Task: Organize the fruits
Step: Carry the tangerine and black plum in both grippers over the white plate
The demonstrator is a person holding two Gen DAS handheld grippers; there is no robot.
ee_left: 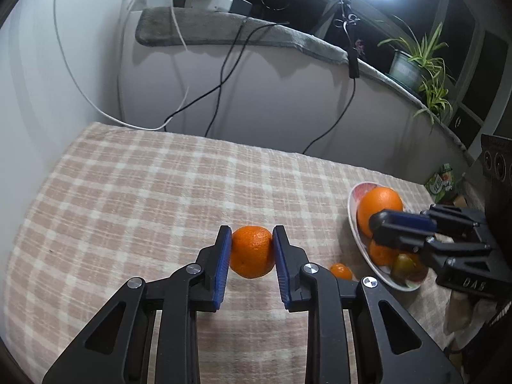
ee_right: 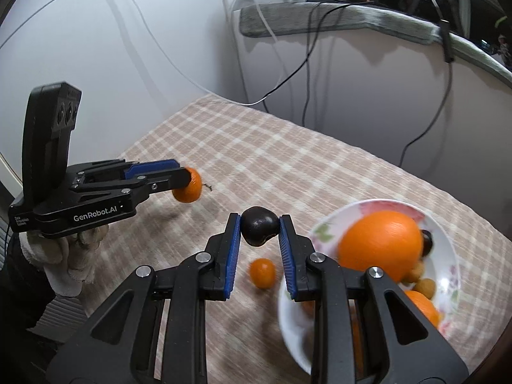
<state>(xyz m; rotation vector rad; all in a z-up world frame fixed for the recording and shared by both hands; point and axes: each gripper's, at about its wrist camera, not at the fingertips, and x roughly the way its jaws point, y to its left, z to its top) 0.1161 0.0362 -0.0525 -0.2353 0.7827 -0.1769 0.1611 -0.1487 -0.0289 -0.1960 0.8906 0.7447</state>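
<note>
My left claw (ee_left: 252, 251) squeezes a bumpy round orange (ee_left: 251, 251) just above the checked cloth on the tabletop (ee_left: 144, 198), so I can carry it. My right claw (ee_right: 260, 232) pinches a smooth dark fruit (ee_right: 259, 230), held up beside the plate (ee_right: 448, 249). That flowery plate holds a big orange (ee_right: 380, 243) and little fruits. A tiny orange (ee_right: 262, 272) sits on the cloth near it, waiting, I think.

Table (ee_left: 144, 192), covered by beige-and-white checked cloth (ee_right: 288, 166). On the cloth: one floral plate (ee_right: 448, 275) of fruit at the right side; one small orange fruit (ee_right: 262, 273) lying loose just beside the plate's left rim.
</note>
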